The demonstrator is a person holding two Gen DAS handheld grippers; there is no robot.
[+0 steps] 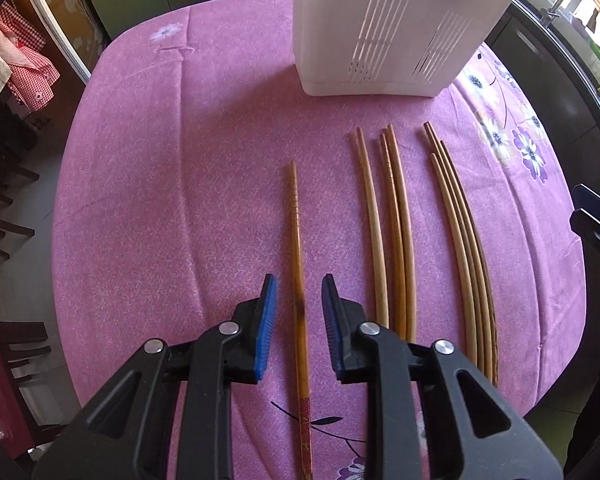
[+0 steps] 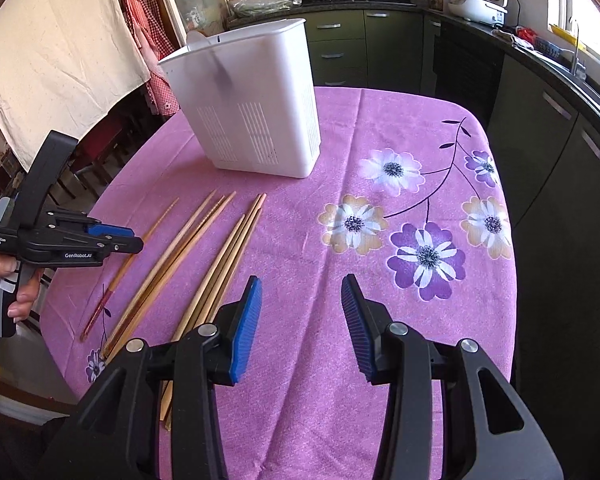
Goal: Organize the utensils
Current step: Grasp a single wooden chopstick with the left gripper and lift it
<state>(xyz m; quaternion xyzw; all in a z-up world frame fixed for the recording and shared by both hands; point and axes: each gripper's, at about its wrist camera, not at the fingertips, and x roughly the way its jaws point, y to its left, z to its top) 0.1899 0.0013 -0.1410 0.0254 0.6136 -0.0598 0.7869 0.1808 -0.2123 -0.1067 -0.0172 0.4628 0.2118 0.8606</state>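
Several wooden chopsticks lie side by side on the pink tablecloth [image 1: 160, 200]. A single darker chopstick [image 1: 299, 280] lies leftmost and runs between the jaws of my open left gripper [image 1: 299, 292], which hovers above it without touching. To its right lie a group of three [image 1: 392, 240] and another group [image 1: 464, 260]. A white slotted utensil holder [image 1: 388, 32] stands at the far side; it also shows in the right wrist view [image 2: 260, 120]. My right gripper [image 2: 302, 300] is open and empty over bare cloth, right of the chopsticks [image 2: 220, 264]. The left gripper [image 2: 112, 240] appears at the left.
The table's cloth [image 2: 380, 320] has printed flowers on its right part. Dark kitchen cabinets [image 2: 540, 160] and a counter with pans stand behind and to the right. Chairs and hanging cloths are at the left past the table edge.
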